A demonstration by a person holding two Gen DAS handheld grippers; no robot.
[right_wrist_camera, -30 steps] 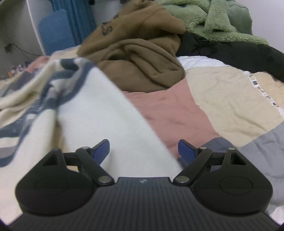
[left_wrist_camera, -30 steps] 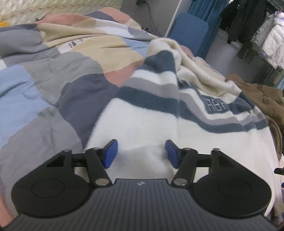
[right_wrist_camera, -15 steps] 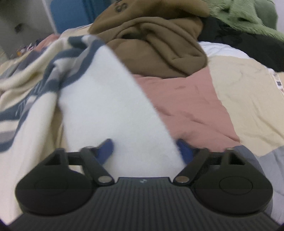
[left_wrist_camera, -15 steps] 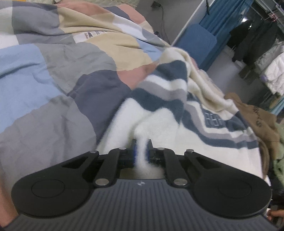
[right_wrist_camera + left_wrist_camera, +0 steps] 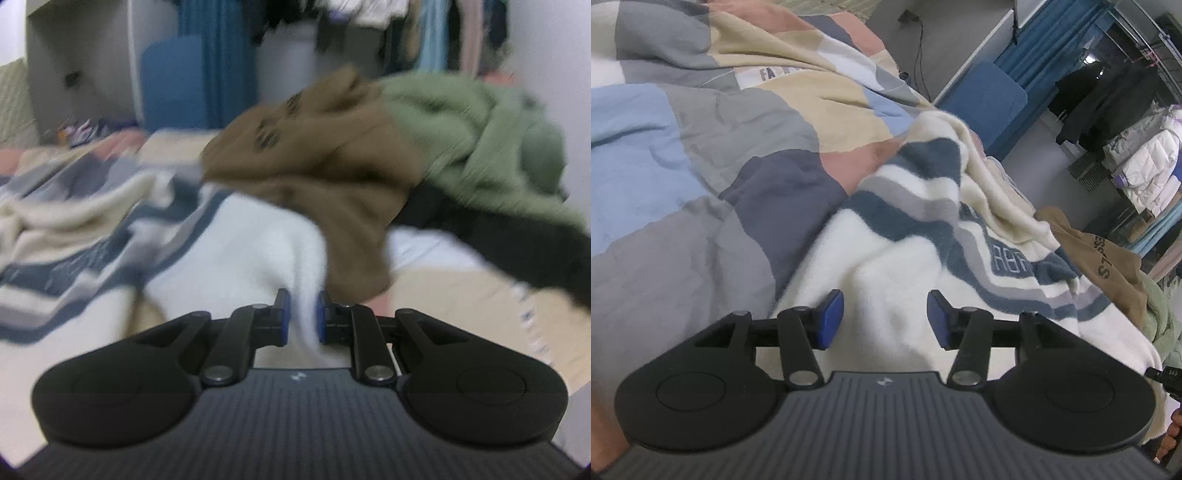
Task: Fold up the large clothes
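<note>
One cream, navy-striped fleece sweater [image 5: 905,258], crumpled, in pinching right tongs [image 5: 302,317]; left tongs [image 5: 885,319] agape.

a fluffy cream sweater [image 5: 905,258] with navy and grey stripes lies rumpled across the patchwork bed [image 5: 701,166], its plain white hem end bunched up into a raised fold nearest the cameras.

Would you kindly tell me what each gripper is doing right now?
Left gripper: open, fingers on either side of a ridge in the striped sweater.
Right gripper: closed on a fold of the striped sweater.
</note>
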